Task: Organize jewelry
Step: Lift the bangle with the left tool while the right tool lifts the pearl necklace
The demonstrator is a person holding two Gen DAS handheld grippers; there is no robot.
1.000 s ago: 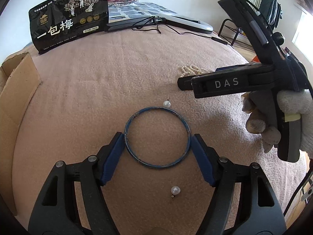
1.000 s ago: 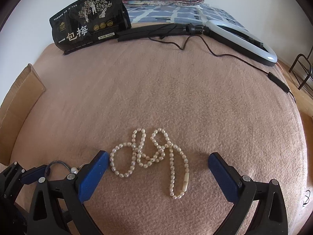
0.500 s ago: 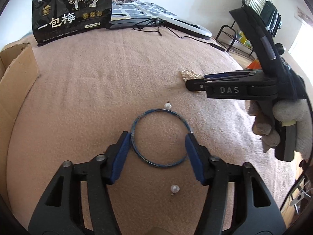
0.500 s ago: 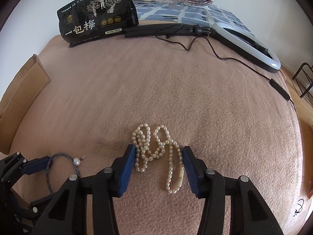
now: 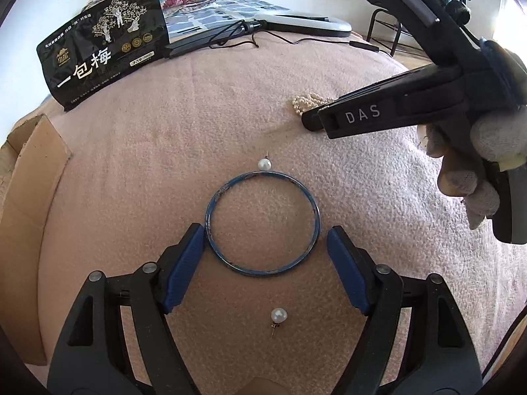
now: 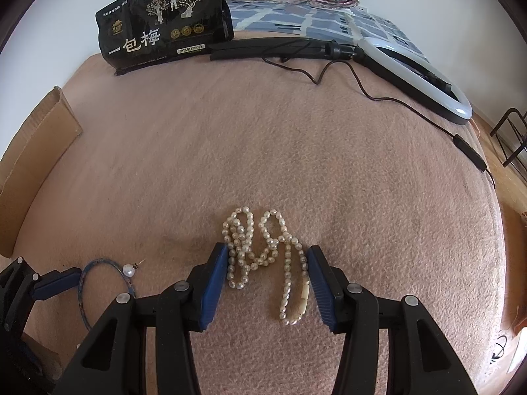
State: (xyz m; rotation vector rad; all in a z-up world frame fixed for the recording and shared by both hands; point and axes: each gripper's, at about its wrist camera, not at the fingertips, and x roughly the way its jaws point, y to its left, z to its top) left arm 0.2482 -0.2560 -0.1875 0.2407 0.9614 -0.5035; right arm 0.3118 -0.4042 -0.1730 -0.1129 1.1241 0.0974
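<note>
Lower centre, left wrist view: the left gripper [image 5: 263,256] has its blue pads spread wide, one at each side of a blue bangle [image 5: 262,222] lying flat on the pink blanket [image 5: 164,151]; the left pad touches or nearly touches the rim, the right pad sits just beside it. Nothing is grasped.
Lower centre, right wrist view: the right gripper [image 6: 268,279] has its pads closed in against a tangled pearl necklace [image 6: 263,253], bunching the strands between them; the clasp end trails toward the bottom of the frame.
Near the bangle: one pearl earring [image 5: 264,164] just above the rim, a second pearl earring [image 5: 278,315] below it, between the left gripper's arms.
Far edge, top of frame: a black snack bag [image 6: 164,42], a ring light [image 6: 418,75] with its cable, and folded bedding.
Left edge: a cardboard box [image 5: 29,204].
Step in hand: likely gathering the necklace and squaring up on the bangle.
Next move: the left pads need to close evenly across the bangle, and the right needs a firm pinch before lifting, since loose strands may slip out.
</note>
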